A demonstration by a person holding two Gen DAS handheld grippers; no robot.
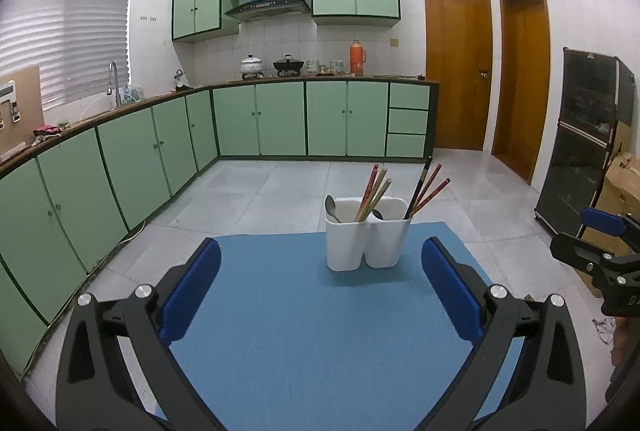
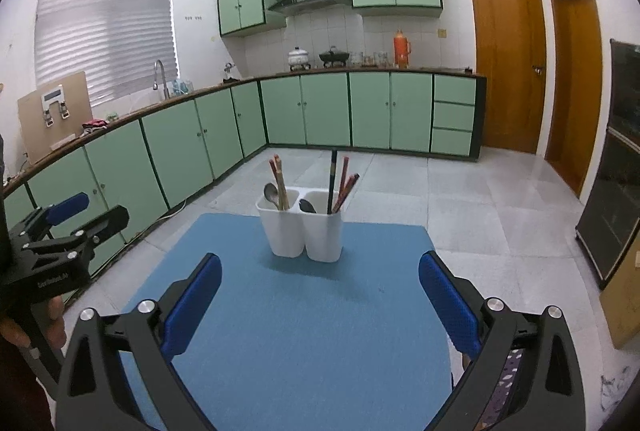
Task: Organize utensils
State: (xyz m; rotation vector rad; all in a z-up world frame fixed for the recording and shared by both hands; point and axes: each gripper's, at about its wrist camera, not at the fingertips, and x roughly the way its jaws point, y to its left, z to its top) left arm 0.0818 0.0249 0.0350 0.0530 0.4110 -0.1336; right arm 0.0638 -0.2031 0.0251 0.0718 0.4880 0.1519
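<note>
A white two-compartment utensil holder [image 1: 366, 235] [image 2: 306, 225] stands near the far edge of a blue mat [image 1: 304, 319] [image 2: 304, 323]. Its left cup holds a metal spoon [image 1: 332, 207] [image 2: 272, 194] and several chopsticks [image 1: 374, 193] [image 2: 279, 181]. Its right cup holds a dark spoon [image 2: 308, 206] and more chopsticks [image 1: 428, 189] [image 2: 340, 185]. My left gripper [image 1: 320, 263] is open and empty, back from the holder. My right gripper [image 2: 320, 273] is also open and empty, short of the holder. In each view the other gripper shows at the side edge [image 1: 596, 251] [image 2: 68, 227].
The mat covers a small table standing on a grey tiled floor [image 1: 256, 191]. Green cabinets [image 1: 280, 119] with a sink and cookware line the left and far walls. Wooden doors [image 1: 458, 71] are at the right, with a dark cabinet [image 1: 580, 151] and a cardboard box beside it.
</note>
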